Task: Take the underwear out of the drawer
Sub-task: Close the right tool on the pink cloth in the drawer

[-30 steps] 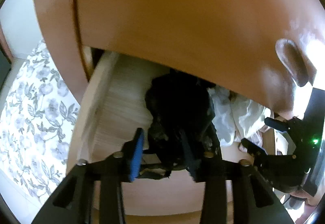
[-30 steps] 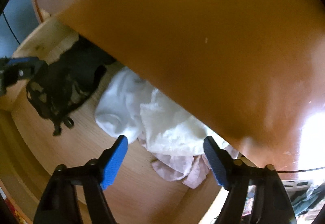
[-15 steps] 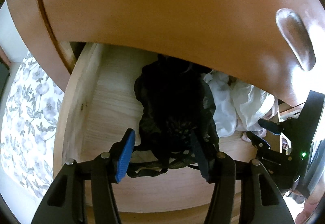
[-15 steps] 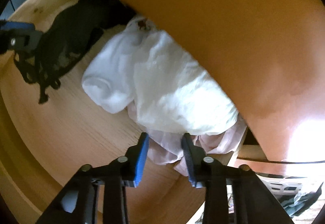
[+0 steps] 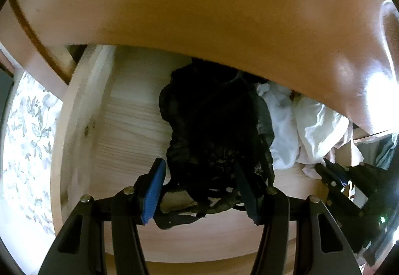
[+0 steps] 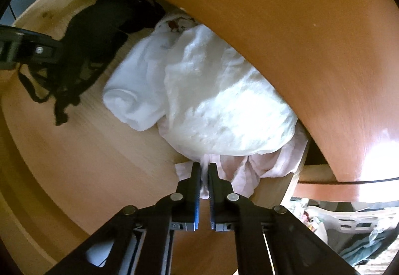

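Note:
An open pale-wood drawer point(image 5: 129, 125) holds a black lace underwear piece point(image 5: 212, 125) on the left. Beside it lie white garments point(image 6: 212, 100) with a pale pink garment point(image 6: 249, 170) under them. My left gripper point(image 5: 199, 167) points down into the drawer, open, with the near end of the black lace point(image 6: 94, 33) and its straps between the blue pads. My right gripper point(image 6: 204, 166) has its jaws closing, and they pinch the near edge of the pink garment. The back of each pile is hidden under the panel above.
An orange-brown wooden panel point(image 5: 199, 13) overhangs the back of the drawer close above the clothes. The drawer's left wall point(image 5: 74, 125) stands beside a floral fabric point(image 5: 25, 137). Past the drawer's right end stands a white plastic basket point(image 6: 349, 220).
The right jaws went from wide apart to shut on the pink fabric as the gripper moved in toward the pile. The left gripper widened a little and sank closer over the black lace.

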A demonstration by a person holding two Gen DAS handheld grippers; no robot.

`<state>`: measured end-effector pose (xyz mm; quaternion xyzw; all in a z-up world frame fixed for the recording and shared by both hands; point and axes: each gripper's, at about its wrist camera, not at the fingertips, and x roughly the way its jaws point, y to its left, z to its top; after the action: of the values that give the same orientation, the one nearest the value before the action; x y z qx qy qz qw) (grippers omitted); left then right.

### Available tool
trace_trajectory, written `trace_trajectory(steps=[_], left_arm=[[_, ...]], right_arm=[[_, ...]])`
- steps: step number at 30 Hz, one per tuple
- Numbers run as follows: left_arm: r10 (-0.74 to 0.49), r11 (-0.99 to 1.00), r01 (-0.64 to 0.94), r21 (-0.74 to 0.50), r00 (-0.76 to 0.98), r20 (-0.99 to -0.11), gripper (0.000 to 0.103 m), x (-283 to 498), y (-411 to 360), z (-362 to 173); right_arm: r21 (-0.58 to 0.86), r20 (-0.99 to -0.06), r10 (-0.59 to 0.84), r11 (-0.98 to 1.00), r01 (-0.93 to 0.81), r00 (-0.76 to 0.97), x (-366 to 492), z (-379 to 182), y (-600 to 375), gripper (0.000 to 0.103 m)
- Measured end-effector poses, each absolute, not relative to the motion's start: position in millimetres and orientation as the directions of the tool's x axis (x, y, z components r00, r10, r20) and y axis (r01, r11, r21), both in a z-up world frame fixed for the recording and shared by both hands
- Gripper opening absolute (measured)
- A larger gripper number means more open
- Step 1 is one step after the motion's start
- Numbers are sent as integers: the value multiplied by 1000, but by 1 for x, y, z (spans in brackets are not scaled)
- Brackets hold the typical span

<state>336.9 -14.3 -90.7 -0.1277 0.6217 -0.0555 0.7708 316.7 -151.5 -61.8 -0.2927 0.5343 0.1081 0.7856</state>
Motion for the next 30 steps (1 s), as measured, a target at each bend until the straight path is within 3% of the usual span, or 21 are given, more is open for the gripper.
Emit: trace_trajectory(steps=[11, 13, 18, 22, 30], left_arm=[[-297, 939, -135, -316, 146, -944, 58, 352, -4, -109], [-296, 939, -135, -316, 152, -943, 52, 354, -5, -110], [-287, 945, -115, -308, 166, -944, 20, 349, -12, -111], [-288, 947, -89, -309, 193, -938, 13, 348, -15, -109], [-328, 933, -54, -356, 281, -902, 10, 335, -14, -97]], right_arm=[[-193, -910, 19, 865, -464, 413, 280, -34, -175, 6], [-171, -908, 45, 868, -466, 417, 277, -29, -186, 6], [-147, -896, 79, 876, -459, 437, 263, -17, -202, 6], [-135, -886, 93, 885, -446, 454, 260, -13, -210, 6], [-117, -864, 110, 905, -408, 492, 254, -7, -213, 6]])
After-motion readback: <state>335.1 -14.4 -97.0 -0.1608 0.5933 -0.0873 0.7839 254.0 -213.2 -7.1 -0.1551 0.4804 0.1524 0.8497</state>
